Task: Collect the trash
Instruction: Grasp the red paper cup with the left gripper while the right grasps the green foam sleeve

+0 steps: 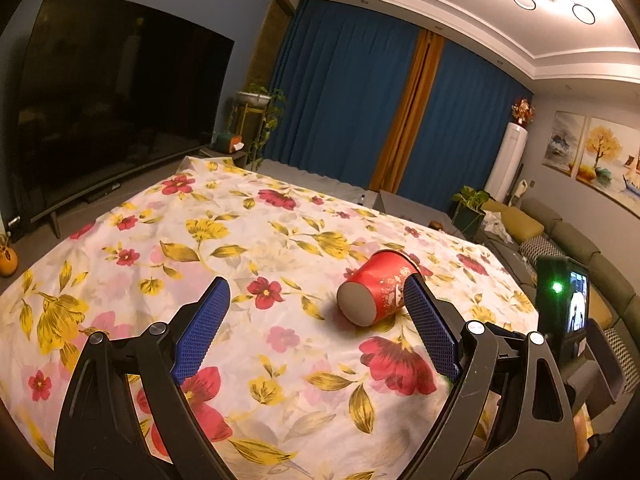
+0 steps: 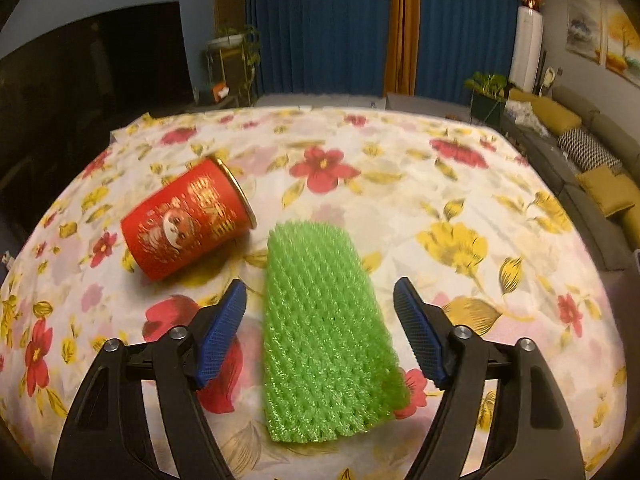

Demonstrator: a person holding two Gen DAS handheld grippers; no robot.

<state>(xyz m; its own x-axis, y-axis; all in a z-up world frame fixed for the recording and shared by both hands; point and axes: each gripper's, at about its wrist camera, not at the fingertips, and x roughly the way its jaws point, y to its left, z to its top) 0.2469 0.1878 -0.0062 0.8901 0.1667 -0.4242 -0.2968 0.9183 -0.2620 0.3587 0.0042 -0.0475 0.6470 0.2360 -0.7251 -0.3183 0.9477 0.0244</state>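
Only right wrist shows green foam net [image 2: 326, 332], between released right gripper [image 2: 320, 300]; left gripper [image 1: 316, 300] released near red cup [image 1: 378, 292].

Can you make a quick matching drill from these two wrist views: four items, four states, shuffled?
Column one:
1. red paper cup
2. green foam net
3. television
4. curtains

Column two:
A. drawn shut, blue with an orange strip
B. lying flat between open jaws, not gripped
C. tipped on its side on the floral cloth
D. dark screen, off

Pairs: 1-C, 2-B, 3-D, 4-A
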